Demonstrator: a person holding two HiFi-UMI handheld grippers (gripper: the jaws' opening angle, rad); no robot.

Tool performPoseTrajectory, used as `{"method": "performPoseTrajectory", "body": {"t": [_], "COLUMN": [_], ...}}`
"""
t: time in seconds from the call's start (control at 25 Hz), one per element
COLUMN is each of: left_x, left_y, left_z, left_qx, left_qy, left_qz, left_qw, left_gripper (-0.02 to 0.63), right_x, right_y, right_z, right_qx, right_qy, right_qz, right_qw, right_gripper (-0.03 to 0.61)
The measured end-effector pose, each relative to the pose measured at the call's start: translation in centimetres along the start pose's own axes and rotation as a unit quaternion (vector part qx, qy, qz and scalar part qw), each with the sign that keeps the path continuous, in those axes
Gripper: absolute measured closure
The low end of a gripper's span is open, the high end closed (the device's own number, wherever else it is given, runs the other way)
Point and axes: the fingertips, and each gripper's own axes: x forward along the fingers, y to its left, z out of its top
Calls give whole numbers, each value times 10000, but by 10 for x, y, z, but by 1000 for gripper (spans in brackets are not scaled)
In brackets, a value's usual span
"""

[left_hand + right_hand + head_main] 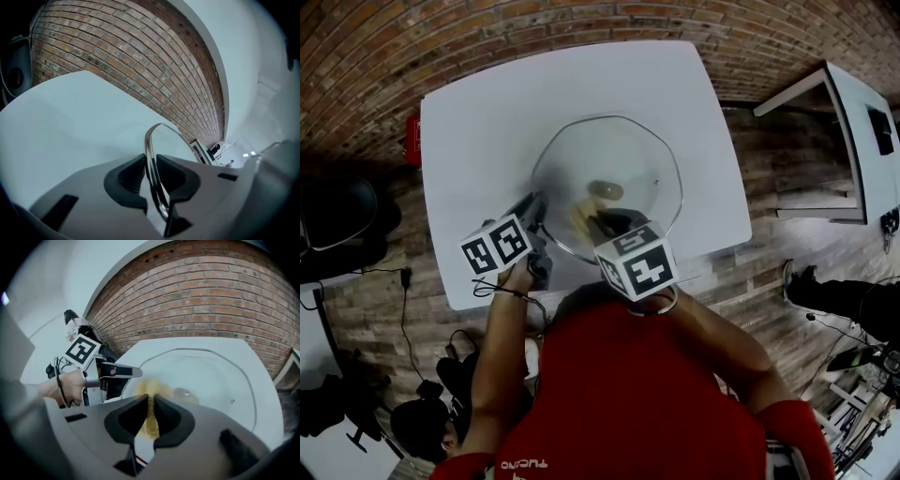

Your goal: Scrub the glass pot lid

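A round glass pot lid (pixel 623 155) with a metal rim lies on the white table (pixel 487 122), its knob (pixel 605 190) near the middle. My left gripper (pixel 536 202) is shut on the lid's left rim; in the left gripper view the rim (pixel 153 150) runs edge-on between the pads of this gripper (pixel 150 174). My right gripper (pixel 605 221) is shut on a thin yellowish scrub pad (pixel 151 418) that rests on the glass just short of the knob (pixel 182 393). The right gripper view also shows the lid (pixel 215 376) and the left gripper (pixel 126 372) at its rim.
The table stands on a brick-patterned floor. A second white table (pixel 862 141) is at the right, a red object (pixel 412 139) at the table's left edge, a black chair (pixel 337 211) and cables further left. A person's dark shoe (pixel 802 281) is at the right.
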Motion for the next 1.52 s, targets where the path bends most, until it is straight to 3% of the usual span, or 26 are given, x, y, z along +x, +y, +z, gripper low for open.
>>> {"method": "performPoseTrajectory", "body": {"t": [0.12, 0.28, 0.84, 1.2, 1.52], "left_x": [-1, -1, 0, 0, 1], "left_y": [-1, 0, 0, -1, -3], "left_z": [-2, -2, -4, -4, -3], "left_qx": [-5, 2, 5, 43, 87], "left_qy": [18, 18, -33, -56, -84], "left_qz": [10, 26, 57, 94, 154], "left_qw": [10000, 10000, 10000, 9999, 9998], "left_gripper": [529, 529, 529, 529, 528], "right_x": [10, 16, -31, -21, 18], "right_y": [21, 21, -78, -76, -91], "right_z": [-9, -23, -47, 2, 26], "right_qx": [-120, -147, 271, 290, 259], "right_qy": [167, 321, 247, -390, -250], "right_qz": [232, 233, -731, -680, -906], "right_qw": [9995, 9991, 9967, 9965, 9952], "right_gripper": [526, 526, 525, 525, 525]}}
